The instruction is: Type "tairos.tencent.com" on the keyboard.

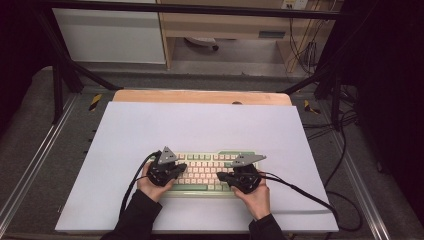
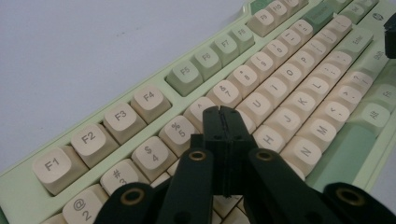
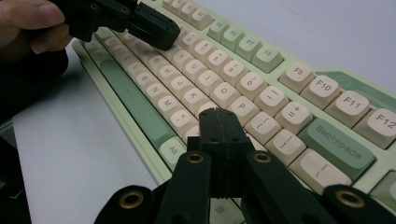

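With both sets of jaws pressed fully together and holding nothing — hovering left gripper (image 2: 223, 116) and right gripper (image 3: 219, 117) over green-and-cream keyboard (image 1: 205, 172) at mat's (image 1: 130, 130) near edge, typing step. Next: lowering one closed tip squarely onto a single keycap.

The high view is evenly lit on the white mat (image 1: 200, 125), with dark edges around. Both gripper views are dimmer, a little grainy; near jaws and far keys are soft.
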`<state>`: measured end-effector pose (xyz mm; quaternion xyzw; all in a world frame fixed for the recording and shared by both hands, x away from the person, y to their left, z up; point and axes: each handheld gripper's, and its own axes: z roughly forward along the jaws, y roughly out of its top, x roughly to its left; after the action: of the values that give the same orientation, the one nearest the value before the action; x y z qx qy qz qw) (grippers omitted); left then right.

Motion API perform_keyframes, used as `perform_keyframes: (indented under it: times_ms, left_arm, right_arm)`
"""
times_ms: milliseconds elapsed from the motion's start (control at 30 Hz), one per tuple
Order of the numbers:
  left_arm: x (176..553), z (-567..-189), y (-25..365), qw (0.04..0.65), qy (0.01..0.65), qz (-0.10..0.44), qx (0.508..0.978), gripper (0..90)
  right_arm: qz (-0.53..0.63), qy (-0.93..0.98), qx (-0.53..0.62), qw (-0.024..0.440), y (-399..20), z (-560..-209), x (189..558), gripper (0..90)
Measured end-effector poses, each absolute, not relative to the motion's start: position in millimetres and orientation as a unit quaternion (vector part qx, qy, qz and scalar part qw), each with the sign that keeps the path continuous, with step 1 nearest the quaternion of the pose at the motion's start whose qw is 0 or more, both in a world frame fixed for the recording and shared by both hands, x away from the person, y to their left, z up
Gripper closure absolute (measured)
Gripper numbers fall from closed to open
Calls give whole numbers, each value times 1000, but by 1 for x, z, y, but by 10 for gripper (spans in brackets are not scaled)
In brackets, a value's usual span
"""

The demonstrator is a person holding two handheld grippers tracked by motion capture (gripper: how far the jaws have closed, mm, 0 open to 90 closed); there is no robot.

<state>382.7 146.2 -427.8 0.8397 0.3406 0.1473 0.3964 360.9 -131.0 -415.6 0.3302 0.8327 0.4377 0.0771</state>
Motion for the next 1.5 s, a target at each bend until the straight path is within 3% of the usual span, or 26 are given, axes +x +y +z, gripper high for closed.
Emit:
perform_keyframes:
  times_ms: [867,1500]
  left_arm:
    - [375,-419,155,409,335,147,836,900]
    - [362,-416,186,408,344,150,832,900]
  right_arm:
    - [443,830,328,82,-133,-412,361,900]
    - [447,828,328,82,-135,-407,360,900]
